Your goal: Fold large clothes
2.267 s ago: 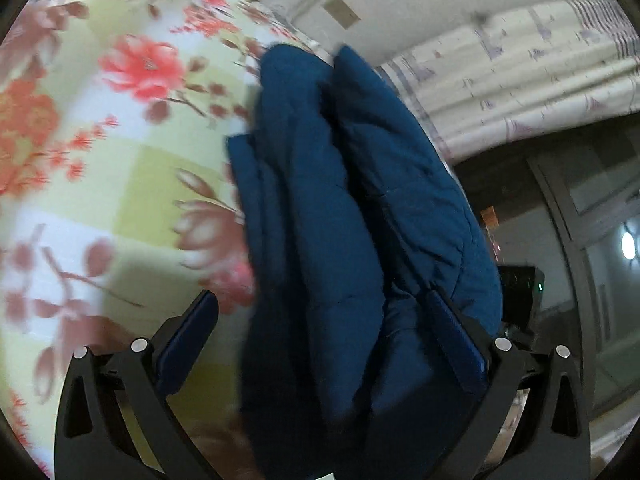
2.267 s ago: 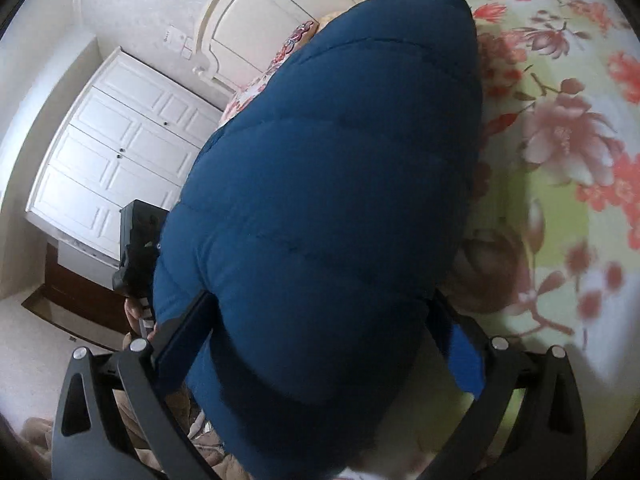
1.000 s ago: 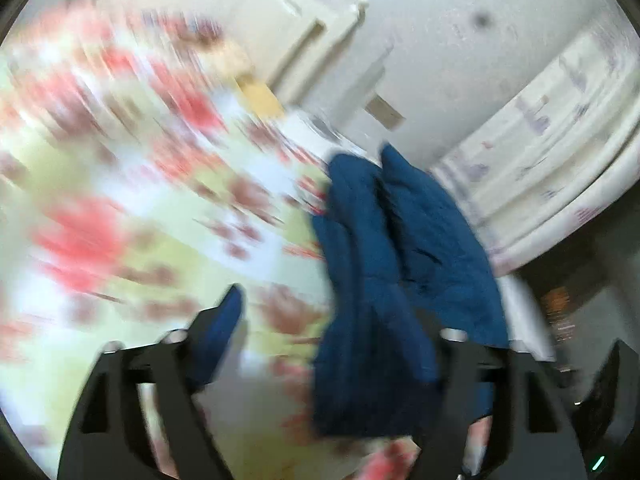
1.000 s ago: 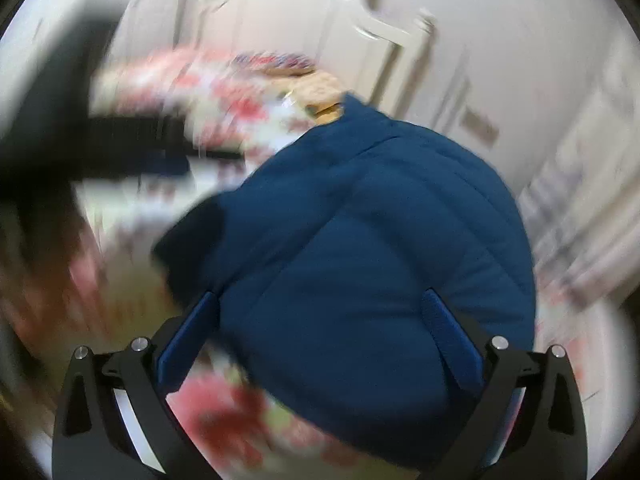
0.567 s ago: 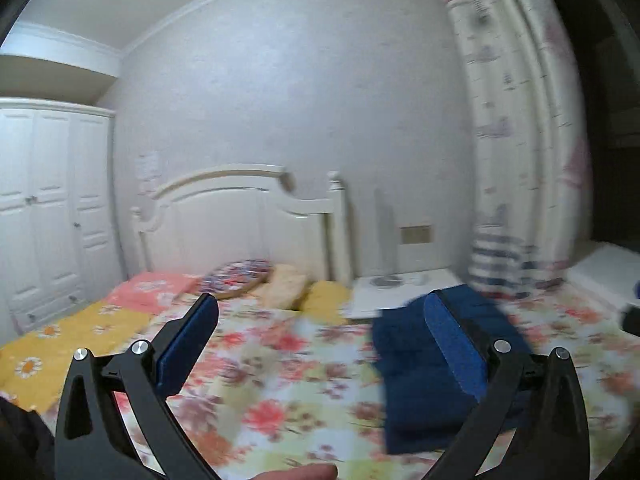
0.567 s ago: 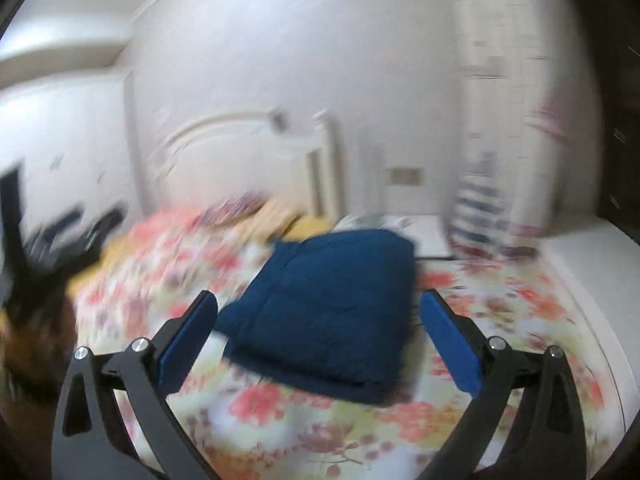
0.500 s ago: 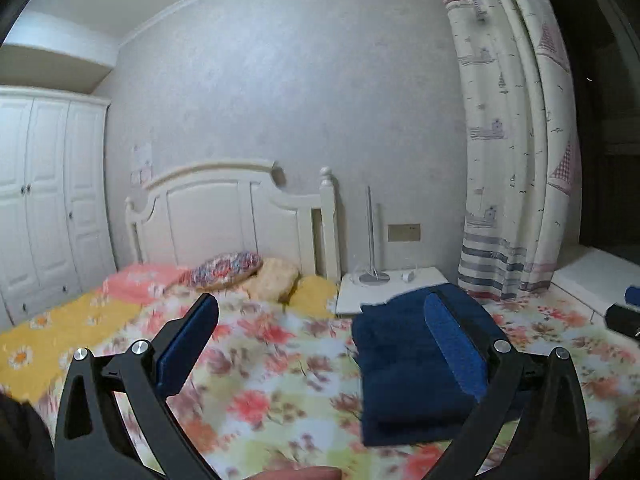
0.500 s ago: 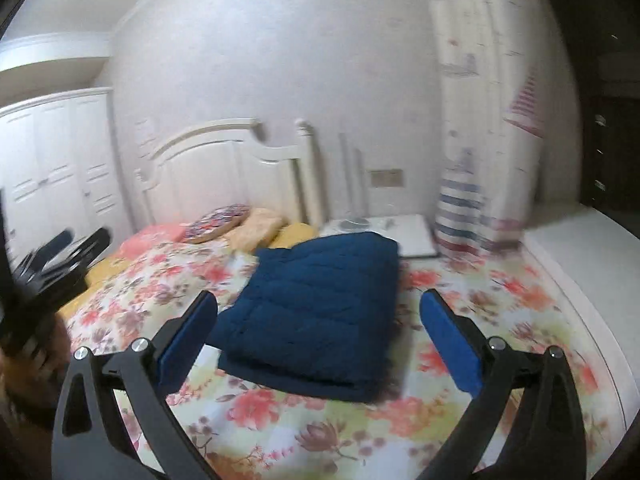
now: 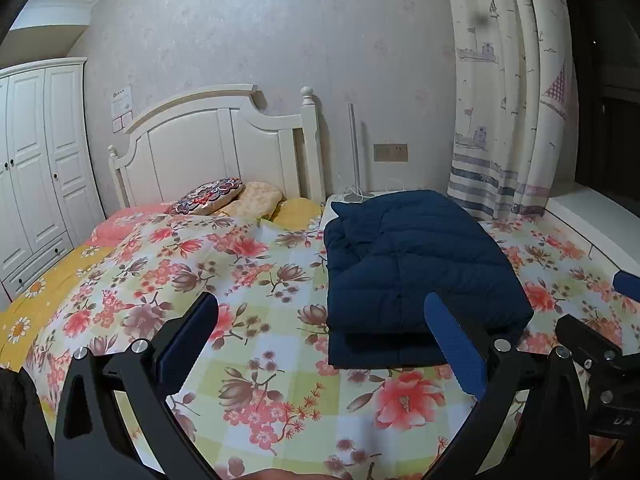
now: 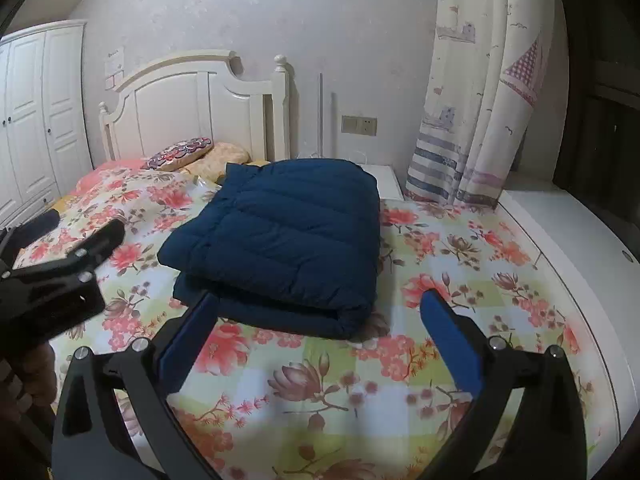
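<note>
A dark blue quilted jacket lies folded in a thick rectangle on the flowered bedspread, toward the bed's right side. In the right wrist view the jacket shows its rolled fold edge facing me. My left gripper is open and empty, held back from the jacket's near left corner. My right gripper is also open and empty, just short of the jacket's front edge. The left gripper appears at the left of the right wrist view, and the right gripper at the right edge of the left wrist view.
A white headboard and several pillows stand at the bed's far end. White wardrobe on the left. A nightstand and patterned curtain are behind the jacket. A white ledge runs along the bed's right side.
Both grippers have come off the jacket, drawn back and up, and rolled level. The jacket, earlier between the jaws, now lies folded on the bed in front of them.
</note>
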Tool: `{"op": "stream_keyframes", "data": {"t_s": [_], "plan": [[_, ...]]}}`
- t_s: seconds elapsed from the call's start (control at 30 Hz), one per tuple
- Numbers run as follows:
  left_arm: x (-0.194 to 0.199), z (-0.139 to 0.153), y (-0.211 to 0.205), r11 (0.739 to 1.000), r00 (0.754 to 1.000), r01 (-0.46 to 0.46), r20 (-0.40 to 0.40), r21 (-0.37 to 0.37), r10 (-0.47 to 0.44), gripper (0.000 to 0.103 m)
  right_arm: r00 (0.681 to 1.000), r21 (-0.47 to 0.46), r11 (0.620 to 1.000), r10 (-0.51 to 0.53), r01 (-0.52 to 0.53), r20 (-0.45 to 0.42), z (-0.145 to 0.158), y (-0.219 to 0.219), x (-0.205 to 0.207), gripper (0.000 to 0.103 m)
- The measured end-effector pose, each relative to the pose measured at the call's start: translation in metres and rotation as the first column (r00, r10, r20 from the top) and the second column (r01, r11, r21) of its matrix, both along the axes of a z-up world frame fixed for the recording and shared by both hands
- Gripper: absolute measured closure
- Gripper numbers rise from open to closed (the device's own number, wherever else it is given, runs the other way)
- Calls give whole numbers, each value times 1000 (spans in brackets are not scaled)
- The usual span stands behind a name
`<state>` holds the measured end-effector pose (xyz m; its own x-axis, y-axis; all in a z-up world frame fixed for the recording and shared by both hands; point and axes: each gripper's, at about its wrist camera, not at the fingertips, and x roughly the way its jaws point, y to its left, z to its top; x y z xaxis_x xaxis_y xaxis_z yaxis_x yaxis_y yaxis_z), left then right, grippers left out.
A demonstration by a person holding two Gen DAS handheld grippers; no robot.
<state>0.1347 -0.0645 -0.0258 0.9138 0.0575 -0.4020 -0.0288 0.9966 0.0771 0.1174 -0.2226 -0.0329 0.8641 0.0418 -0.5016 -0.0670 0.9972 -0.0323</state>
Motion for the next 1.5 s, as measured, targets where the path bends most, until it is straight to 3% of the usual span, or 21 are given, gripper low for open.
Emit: {"op": "stream_keyframes", "data": {"t_s": [0.8,1.5], "plan": [[-15,13,-2,1000,999,31,35,-5,-30,4,999,-1,1000,10,-10,48,21,-5,-16,3],[-17,14,-1,999,999,31,34,-9,-31,4,999,0,1000,14,-14,48,21,-7,-16,3]]}}
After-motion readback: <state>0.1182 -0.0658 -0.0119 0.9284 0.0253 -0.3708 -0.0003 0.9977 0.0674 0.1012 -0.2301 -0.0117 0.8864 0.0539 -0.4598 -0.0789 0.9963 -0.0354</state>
